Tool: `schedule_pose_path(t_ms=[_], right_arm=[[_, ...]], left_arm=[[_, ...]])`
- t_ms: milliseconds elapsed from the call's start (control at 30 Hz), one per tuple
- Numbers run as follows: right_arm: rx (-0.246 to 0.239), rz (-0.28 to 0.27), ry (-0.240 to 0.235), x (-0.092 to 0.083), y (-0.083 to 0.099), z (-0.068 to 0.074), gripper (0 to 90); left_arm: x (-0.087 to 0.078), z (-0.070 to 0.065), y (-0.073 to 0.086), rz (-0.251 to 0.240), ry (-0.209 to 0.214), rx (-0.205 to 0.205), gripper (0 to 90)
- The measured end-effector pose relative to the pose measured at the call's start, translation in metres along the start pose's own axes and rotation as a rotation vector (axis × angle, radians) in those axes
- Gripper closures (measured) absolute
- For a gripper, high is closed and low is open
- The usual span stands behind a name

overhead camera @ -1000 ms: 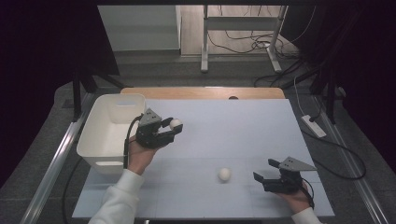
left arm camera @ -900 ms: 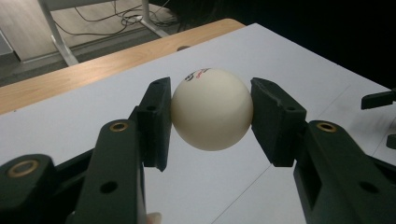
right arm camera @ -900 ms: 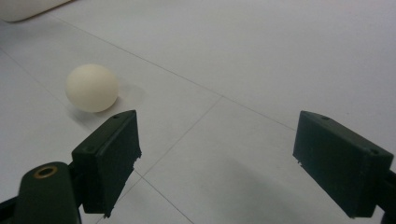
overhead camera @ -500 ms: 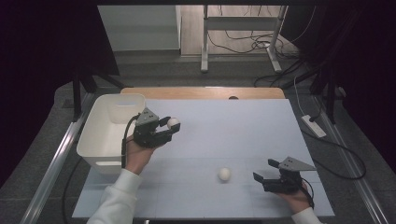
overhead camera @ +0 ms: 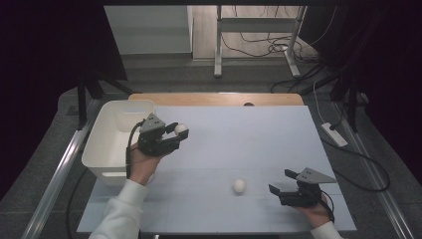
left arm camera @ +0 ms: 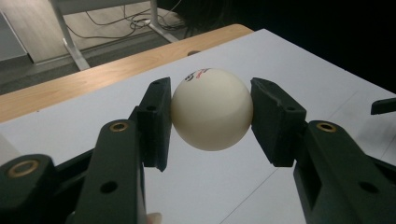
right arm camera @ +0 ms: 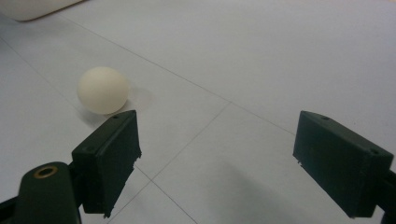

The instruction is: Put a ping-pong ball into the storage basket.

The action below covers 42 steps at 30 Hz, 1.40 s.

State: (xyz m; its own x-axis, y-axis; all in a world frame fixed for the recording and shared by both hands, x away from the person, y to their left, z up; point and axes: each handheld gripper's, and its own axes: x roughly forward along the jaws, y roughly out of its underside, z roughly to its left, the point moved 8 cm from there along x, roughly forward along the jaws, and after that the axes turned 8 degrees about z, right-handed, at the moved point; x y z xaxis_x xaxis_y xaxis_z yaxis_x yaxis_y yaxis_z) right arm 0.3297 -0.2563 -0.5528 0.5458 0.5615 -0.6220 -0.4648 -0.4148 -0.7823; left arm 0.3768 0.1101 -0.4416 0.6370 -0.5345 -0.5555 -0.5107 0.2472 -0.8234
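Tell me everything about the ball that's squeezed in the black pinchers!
The held ball is small, round and creamy white, smooth and matte like a ping-pong ball, with a bit of red and dark print near its top. The left gripper pinches it from both sides, one black pad on each side, so it hangs above the pale table just beside the white bin. Nothing else touches it.

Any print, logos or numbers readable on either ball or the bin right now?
Held ball, left gripper view: a dark and red mark at its top edge, curving out of sight, too partial to read.
Ball on the table: no print visible.
White bin: no label visible.
Nothing else bears legible text.
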Motion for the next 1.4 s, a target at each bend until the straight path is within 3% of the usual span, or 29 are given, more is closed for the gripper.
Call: schedule_pose_path(t_ms=[733, 1400], right_arm=[[0.002, 0.002, 0.002, 0.001, 0.000, 0.000, 14.4], [0.010, -0.001, 0.009, -0.001, 0.000, -0.001, 14.4]], left_arm=[[-0.029, 0.024, -0.004, -0.039, -0.063, -0.030, 51.2], [-0.055, 0.059, -0.007, -0.061, -0.136, -0.091, 51.2]])
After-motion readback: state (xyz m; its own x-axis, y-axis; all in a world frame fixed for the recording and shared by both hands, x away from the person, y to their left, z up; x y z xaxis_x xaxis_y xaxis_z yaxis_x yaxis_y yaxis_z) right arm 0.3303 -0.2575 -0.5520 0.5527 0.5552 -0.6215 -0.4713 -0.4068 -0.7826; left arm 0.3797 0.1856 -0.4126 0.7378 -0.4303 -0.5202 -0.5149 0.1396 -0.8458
